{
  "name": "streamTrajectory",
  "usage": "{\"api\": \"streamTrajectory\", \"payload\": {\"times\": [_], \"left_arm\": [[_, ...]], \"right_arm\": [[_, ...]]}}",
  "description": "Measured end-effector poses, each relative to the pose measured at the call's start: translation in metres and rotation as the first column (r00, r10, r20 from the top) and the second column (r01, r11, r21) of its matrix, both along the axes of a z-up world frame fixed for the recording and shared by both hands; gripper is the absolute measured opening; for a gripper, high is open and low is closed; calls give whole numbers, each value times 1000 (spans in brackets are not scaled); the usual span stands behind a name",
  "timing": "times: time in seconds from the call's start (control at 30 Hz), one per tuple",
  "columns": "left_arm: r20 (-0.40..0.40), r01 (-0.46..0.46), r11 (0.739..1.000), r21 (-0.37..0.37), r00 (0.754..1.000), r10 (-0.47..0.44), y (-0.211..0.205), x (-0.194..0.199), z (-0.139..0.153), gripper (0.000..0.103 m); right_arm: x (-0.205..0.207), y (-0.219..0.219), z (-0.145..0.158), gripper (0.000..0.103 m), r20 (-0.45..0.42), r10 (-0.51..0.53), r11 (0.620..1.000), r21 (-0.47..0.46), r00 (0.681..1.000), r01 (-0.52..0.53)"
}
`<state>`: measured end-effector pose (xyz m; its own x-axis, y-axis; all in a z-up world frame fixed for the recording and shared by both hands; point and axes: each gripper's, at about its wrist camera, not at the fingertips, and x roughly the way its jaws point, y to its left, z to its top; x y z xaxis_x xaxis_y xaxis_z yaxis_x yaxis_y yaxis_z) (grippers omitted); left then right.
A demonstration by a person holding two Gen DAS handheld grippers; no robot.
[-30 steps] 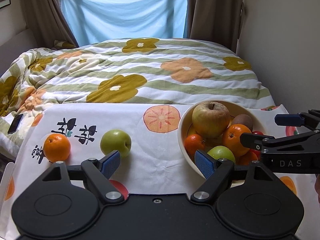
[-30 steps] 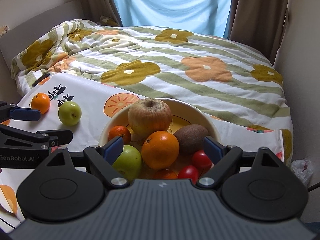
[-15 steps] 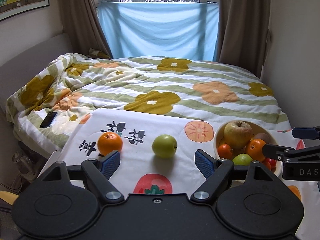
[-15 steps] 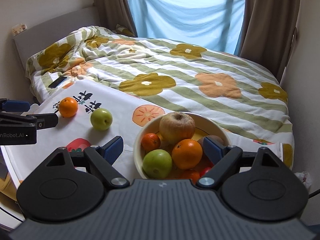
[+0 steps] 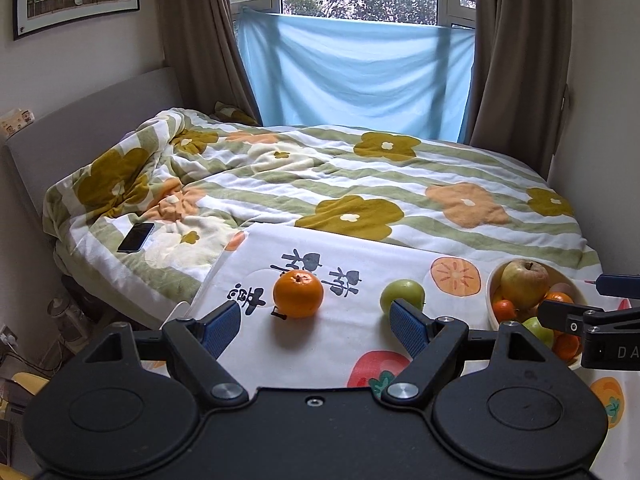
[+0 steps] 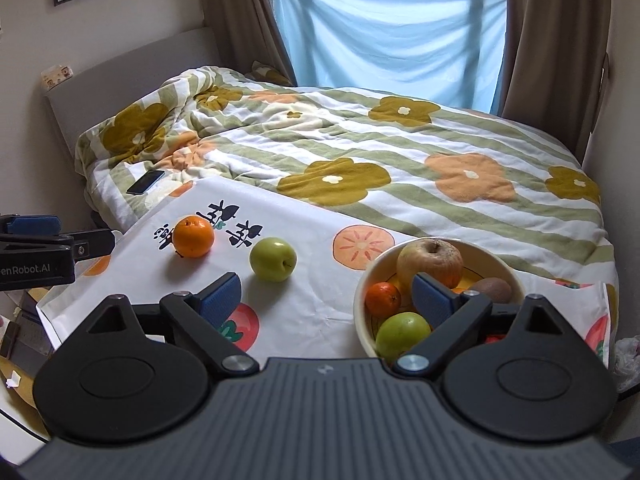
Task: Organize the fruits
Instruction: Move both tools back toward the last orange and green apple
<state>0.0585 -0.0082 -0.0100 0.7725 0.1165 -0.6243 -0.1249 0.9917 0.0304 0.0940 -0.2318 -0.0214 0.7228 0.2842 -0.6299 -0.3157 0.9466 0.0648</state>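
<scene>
Left wrist view: your left tongs (image 5: 315,322) stand wide open and hold nothing. An orange (image 5: 298,293) lies on the printed cloth (image 5: 280,356) between the blue pads, apart from both. A green apple (image 5: 402,294) lies just beyond the right-hand pad. The bowl (image 5: 489,294) of fruit stands at the right, with your right tongs (image 5: 576,300) over it. A phone (image 5: 136,237) lies on the bed (image 5: 360,184).

Right wrist view: your right tongs (image 6: 326,298) are also wide open and empty. The right-hand pad stands before the bowl (image 6: 362,320), which holds a large apple (image 6: 430,260), a small orange (image 6: 383,299), a green fruit (image 6: 400,334) and a kiwi (image 6: 494,289). The orange (image 6: 193,236) and green apple (image 6: 273,259) lie on the cloth to the left, well apart from the bowl.
</scene>
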Motion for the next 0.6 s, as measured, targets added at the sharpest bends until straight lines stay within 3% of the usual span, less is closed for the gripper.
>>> {"api": "streamTrajectory", "payload": {"times": [0.17,0.33,0.6], "left_arm": [[-22,39,999,-4,999,-39,26,13,-3,86],[-58,111,994,12,992,-110,47,32,-16,93],[-137,255,966,41,959,-247,69,72,-48,94]], "right_arm": [[6,27,-4,103,-32,-53,999,-7,998,53],[15,53,-16,103,-77,-89,996,-5,993,89],[35,85,-40,103,-126,-208,978,6,970,211]]}}
